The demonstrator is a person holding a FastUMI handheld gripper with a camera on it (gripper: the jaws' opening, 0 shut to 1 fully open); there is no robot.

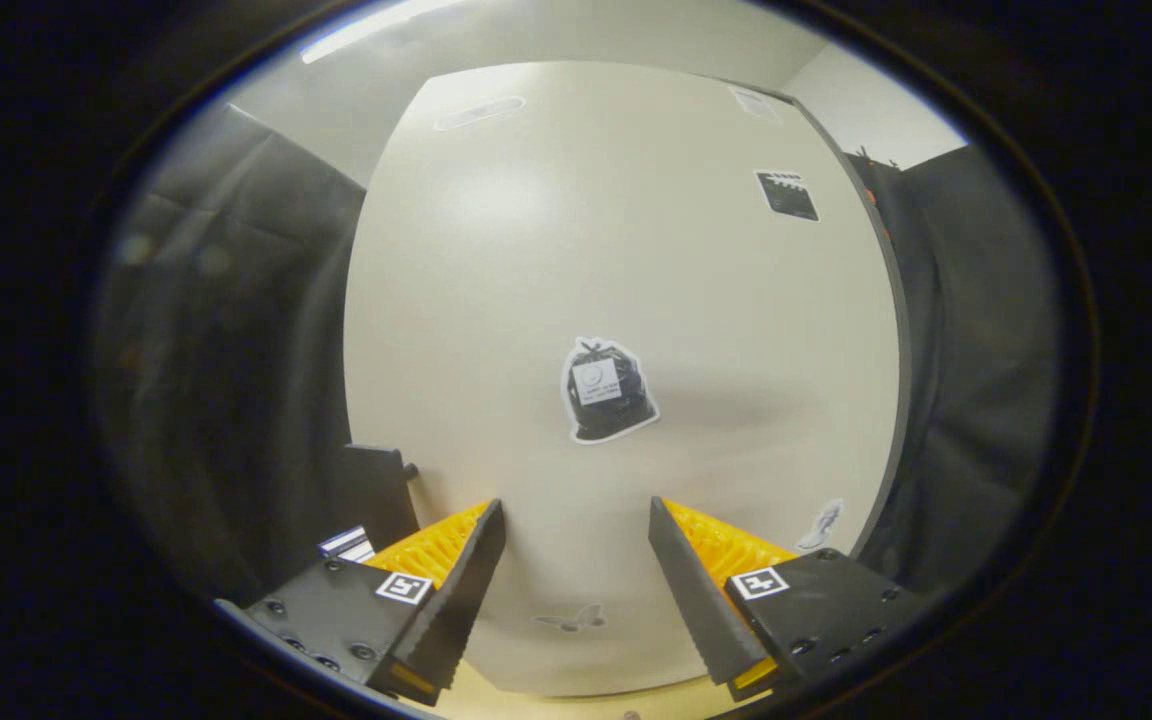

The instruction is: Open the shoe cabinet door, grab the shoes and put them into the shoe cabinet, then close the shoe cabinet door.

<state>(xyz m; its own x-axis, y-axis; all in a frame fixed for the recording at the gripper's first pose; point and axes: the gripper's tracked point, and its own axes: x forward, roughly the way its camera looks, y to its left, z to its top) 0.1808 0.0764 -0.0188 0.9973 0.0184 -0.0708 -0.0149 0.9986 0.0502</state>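
Observation:
The shoe cabinet door [626, 300] is a pale cream panel standing close in front of me, shut as far as I can see. It carries several stickers, among them a black bag sticker [606, 390] near its middle and a faint butterfly sticker [570, 619] low down. My gripper [576, 515] is open, its two fingers spread apart just short of the door's lower part, with nothing between them. A small dark handle-like block [381, 490] sits at the door's left edge, just beyond the left finger.
Black cloth booth walls [236, 350] hang on both sides of the cabinet. A strip of light wooden floor or shelf [576, 700] runs below the door. A ceiling light [376, 25] glows above.

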